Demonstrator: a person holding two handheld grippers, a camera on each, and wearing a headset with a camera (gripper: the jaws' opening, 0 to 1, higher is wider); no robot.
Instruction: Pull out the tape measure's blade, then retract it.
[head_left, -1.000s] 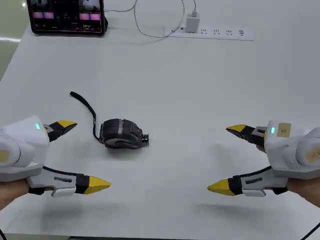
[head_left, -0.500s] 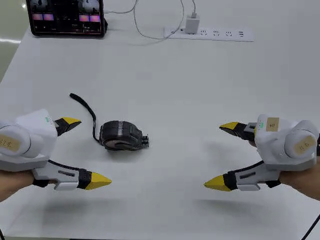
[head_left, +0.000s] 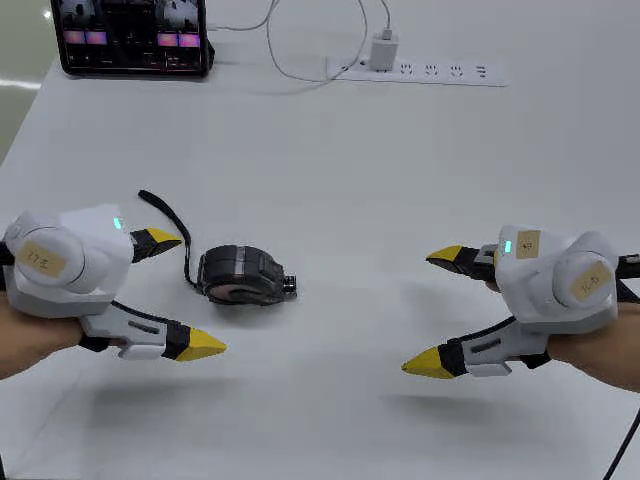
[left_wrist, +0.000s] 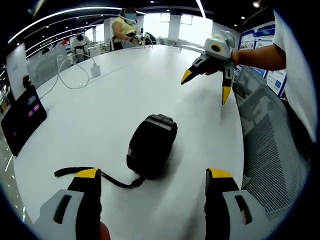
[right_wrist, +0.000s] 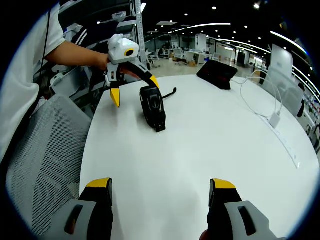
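A: Since both pairs of jaws stand wide and empty over the white table (head_left: 380, 180), what does the step in hand call for?
B: The left gripper (head_left: 200, 294), just beside the black tape measure (head_left: 245, 275), should probably clamp the case. The right gripper (head_left: 418, 312), well apart, should take the blade's tip, which points toward it, and draw level.
A: And the wrist strap (head_left: 170, 215)?
B: Keep it out of the pinch.
A: Any writing?
B: A paper sticker (head_left: 38, 262) on each gripper; the characters are too small to read.
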